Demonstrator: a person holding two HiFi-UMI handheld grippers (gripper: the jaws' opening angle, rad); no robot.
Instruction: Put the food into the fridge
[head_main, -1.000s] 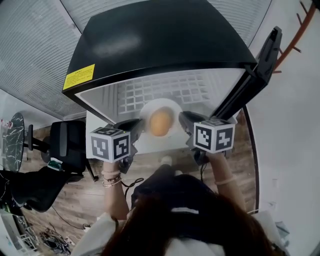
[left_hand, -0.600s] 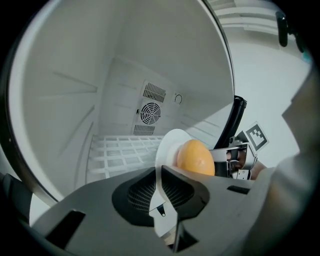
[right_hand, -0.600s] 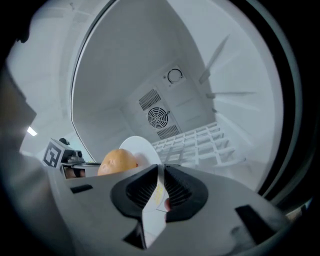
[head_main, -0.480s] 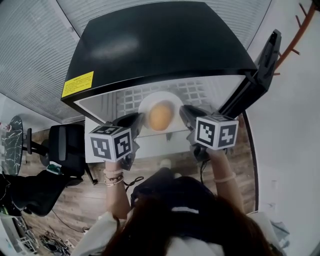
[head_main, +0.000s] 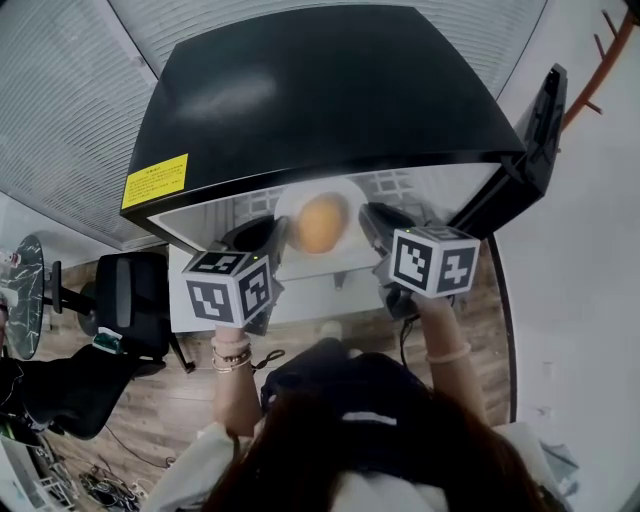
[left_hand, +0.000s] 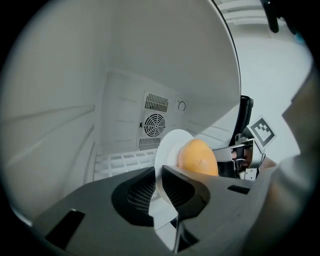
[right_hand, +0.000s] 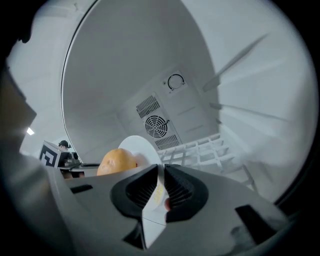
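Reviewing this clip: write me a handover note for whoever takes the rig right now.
Left tool: clamped on the plate rim; its jaws have just been opening a little, with the rim between them.
Right tool: clamped on the opposite rim.
Food: round, orange, on the plate, inside the open fridge over the wire shelf.
Done: fridge open, plate carried in.
Left: set plate on shelf, release both, withdraw, shut the door.
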